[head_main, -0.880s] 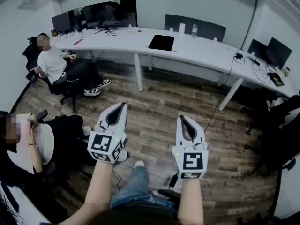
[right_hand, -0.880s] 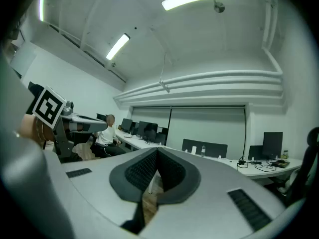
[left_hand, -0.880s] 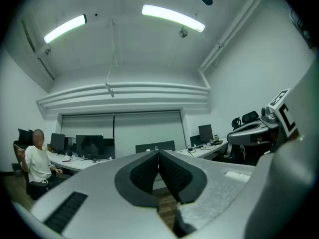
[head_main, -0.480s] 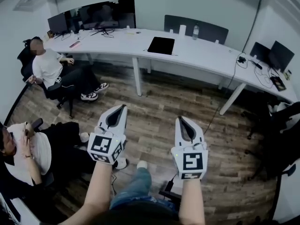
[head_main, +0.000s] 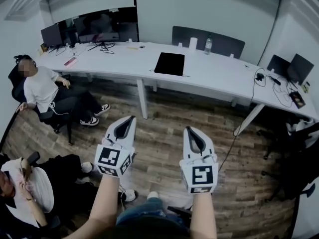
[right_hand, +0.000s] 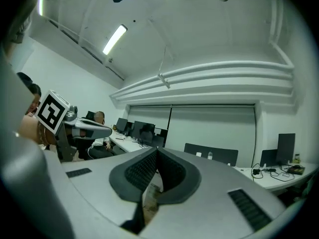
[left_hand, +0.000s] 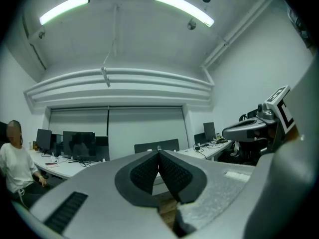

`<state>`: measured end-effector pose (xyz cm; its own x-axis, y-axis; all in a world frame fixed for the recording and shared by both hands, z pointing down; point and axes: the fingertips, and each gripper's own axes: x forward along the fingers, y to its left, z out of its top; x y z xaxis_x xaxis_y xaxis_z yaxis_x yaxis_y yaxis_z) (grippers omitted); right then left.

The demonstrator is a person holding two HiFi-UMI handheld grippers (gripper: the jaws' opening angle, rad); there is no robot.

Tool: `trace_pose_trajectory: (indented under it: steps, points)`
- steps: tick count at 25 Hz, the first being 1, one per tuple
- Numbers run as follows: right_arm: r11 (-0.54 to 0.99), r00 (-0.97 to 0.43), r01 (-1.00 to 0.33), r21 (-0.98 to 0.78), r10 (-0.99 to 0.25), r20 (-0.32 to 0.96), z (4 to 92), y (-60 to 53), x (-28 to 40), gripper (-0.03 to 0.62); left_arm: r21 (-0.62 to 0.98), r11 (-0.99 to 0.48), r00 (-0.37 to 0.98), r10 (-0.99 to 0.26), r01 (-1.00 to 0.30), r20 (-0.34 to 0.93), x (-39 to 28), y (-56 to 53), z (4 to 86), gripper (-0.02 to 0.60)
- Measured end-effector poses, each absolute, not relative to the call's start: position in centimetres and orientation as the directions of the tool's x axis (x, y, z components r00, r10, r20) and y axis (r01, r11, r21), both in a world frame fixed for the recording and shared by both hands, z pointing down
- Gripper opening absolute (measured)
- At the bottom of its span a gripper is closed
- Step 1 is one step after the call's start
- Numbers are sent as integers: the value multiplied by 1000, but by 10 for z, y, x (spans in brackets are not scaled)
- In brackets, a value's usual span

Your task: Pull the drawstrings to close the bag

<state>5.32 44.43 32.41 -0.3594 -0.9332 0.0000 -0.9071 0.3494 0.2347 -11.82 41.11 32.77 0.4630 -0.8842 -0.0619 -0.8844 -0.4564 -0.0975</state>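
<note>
Forearms (head_main: 106, 203) cropped; left gripper (head_main: 131, 118), right gripper (head_main: 188, 129) closed, seemingly empty.

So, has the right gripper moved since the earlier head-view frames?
Yes. The right gripper has advanced toward the white desk; its tip is now nearer the desk's slanted leg.

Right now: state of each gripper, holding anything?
Left gripper: closed, jaws together, nothing held.
Right gripper: closed, jaws together, nothing held.

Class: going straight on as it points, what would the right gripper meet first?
The right gripper has open air ahead, then likely the long white desk or the wall behind; depth unclear.
</note>
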Motion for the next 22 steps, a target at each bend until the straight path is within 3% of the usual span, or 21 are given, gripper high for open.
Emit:
trace_pose_trajectory:
  steps: [8, 22]
  points:
    - [319, -326, -918, 236, -945, 8, 328, 366, 32, -6, -103, -477, 484, -873, -873, -55, -136, 328, 329, -3]
    - [317, -322, -931, 180, -947, 5, 344, 229, 66, -6, -83, -461, 464, -885, -883, -22, -124, 198, 351, -3]
